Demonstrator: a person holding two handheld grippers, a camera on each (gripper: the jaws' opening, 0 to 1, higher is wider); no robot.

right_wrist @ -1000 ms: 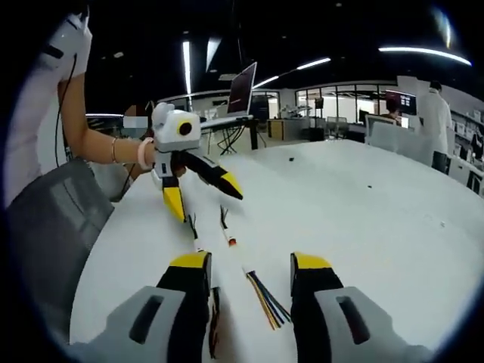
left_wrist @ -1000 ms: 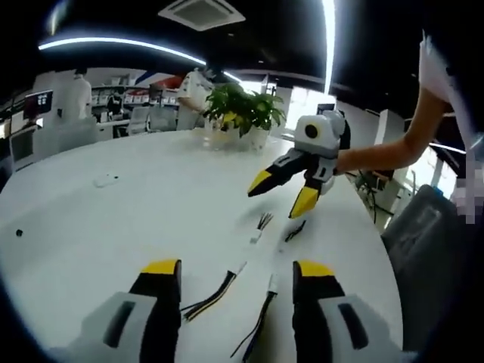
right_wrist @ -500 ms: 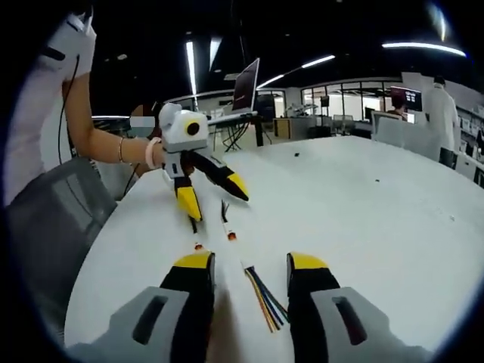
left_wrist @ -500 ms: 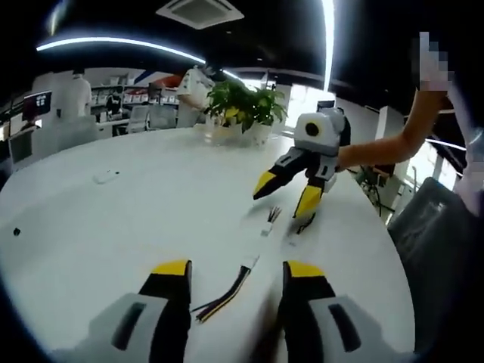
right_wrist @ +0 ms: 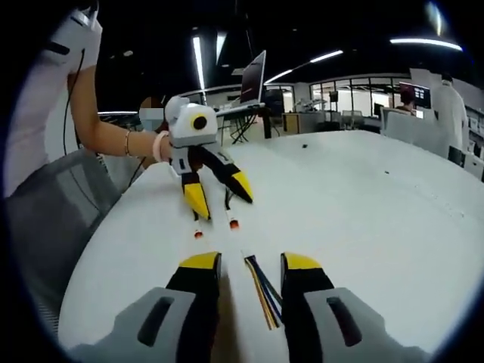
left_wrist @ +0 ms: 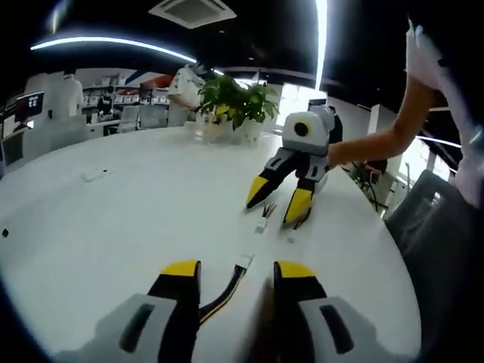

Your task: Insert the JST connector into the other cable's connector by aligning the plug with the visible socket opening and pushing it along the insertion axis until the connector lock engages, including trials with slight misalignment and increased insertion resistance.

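Observation:
Two short cables lie end to end on the white table. The nearer cable's white connector lies between the yellow tips of my left gripper, which is open, and its yellow and black wires run back under the jaws. Farther on, my right gripper stands open over the other cable's small connector. In the right gripper view, coloured wires lie between the open tips of my right gripper. Beyond them the left gripper straddles a thin cable with a red-marked end.
A second red-marked cable end lies beside the left gripper. A potted plant stands at the table's far side. A grey chair is at the table's edge by the person's arm. People stand among desks behind.
Both grippers have come lower and closer to each other over the cables. Each gripper's jaws have narrowed around its cable. The cables lie where they were.

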